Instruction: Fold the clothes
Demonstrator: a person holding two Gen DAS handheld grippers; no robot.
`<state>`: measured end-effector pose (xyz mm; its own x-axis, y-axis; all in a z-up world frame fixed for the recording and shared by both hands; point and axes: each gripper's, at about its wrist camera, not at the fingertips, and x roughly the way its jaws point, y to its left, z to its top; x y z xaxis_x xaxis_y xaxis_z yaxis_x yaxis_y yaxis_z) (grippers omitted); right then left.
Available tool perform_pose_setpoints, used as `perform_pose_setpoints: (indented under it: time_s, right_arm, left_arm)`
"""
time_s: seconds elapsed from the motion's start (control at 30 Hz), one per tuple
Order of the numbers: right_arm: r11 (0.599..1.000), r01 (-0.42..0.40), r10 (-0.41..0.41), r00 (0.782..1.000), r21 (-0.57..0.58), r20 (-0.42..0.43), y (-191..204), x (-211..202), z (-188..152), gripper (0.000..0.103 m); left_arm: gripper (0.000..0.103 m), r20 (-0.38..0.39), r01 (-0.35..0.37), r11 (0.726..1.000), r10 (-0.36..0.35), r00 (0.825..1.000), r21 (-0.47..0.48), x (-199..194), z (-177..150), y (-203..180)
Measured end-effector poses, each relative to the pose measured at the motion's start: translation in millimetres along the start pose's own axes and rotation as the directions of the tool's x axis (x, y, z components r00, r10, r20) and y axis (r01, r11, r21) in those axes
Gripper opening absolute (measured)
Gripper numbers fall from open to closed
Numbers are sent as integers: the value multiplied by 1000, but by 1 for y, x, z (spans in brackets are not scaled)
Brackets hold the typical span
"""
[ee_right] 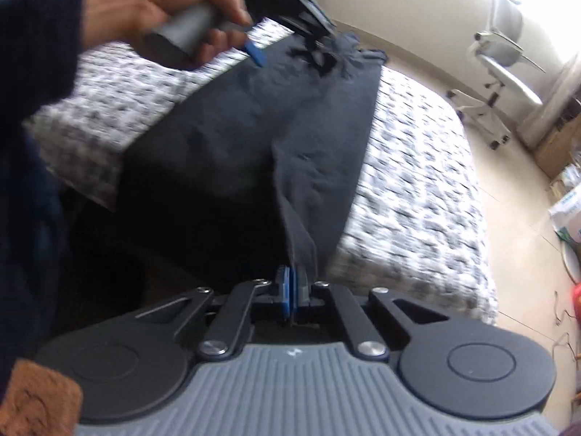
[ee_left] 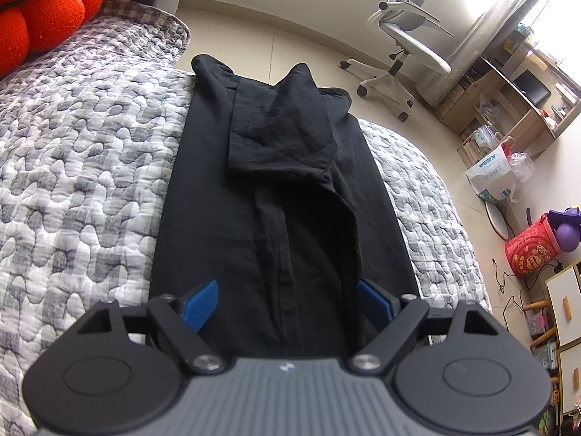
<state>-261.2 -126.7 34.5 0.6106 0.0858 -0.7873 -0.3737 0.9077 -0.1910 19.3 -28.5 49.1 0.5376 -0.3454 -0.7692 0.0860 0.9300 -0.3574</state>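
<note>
Mid-fold on bed (ee_left: 72, 145): black garment (ee_left: 276, 196) lay lengthwise along quilt, sleeves already folded in, far end at bed's far edge. My right gripper (ee_right: 292, 290) pinched near hem, jaws fully closed on cloth, lifting it. My left gripper (ee_left: 287, 303) hovered wide open over near end, gripping nothing. Next move, likely: left takes other hem corner, both carry hem toward collar.

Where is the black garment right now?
The black garment lies lengthwise on the quilted bed cover in both views, its near edge pinched by the right gripper.
</note>
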Motion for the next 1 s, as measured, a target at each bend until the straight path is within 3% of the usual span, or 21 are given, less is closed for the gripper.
perform_pose_setpoints:
  time_s: [0.17, 0.23, 0.3, 0.37, 0.47, 0.53, 0.57, 0.6, 0.7, 0.8, 0.93, 0.97, 1.0]
  right_arm:
    - [999, -15, 21, 991, 49, -130, 20, 47, -5, 3]
    - [992, -101, 110, 984, 74, -139, 25, 52, -10, 13]
    - [974, -210, 220, 969, 88, -115, 29, 47, -13, 13]
    - [962, -248, 259, 961, 114, -97, 26, 43, -13, 13]
    - [976, -166, 174, 983, 144, -51, 10, 36, -11, 14]
    - [989, -67, 73, 996, 131, -44, 2, 35, -15, 25]
    - [992, -17, 22, 999, 124, -40, -2, 35, -17, 45]
    - [994, 6, -2, 999, 107, -38, -1, 35, -19, 54]
    - [998, 41, -39, 999, 49, -28, 6, 35, -25, 57]
    - [991, 104, -105, 994, 82, 16, 2, 30, -28, 58]
    - [988, 63, -55, 997, 142, -57, -8, 44, -36, 58]
    - [988, 46, -35, 996, 149, -78, -10, 50, -39, 53]
    - [987, 30, -15, 995, 156, -99, -11, 56, -41, 25]
  left_arm:
    - [85, -9, 0, 1000, 0, 1000, 17, 1, -2, -1]
    - [85, -13, 0, 1000, 1, 1000, 30, 0, -3, -1]
    - [85, -13, 1, 1000, 0, 1000, 30, 0, -3, -1]
    - [85, -14, 2, 1000, -2, 1000, 25, 0, -3, 0]
    - [85, -16, 11, 1000, -11, 1000, 22, -2, -4, 1]
    - [85, -17, 8, 1000, -8, 1000, 28, -2, -5, 0]
    - [85, -18, 6, 1000, -6, 1000, 30, -2, -5, -1]
    - [85, -20, 6, 1000, -5, 1000, 28, -1, -5, -1]
    - [85, -25, 12, 1000, -12, 1000, 23, -1, -5, -2]
    - [85, -27, 18, 999, -17, 999, 38, -1, -8, -6]
    - [85, -41, 17, 997, -14, 999, 77, 2, -11, -14]
    - [85, -40, 18, 997, -15, 999, 78, 2, -11, -15]
    - [85, -39, 20, 997, -17, 999, 75, 2, -11, -15]
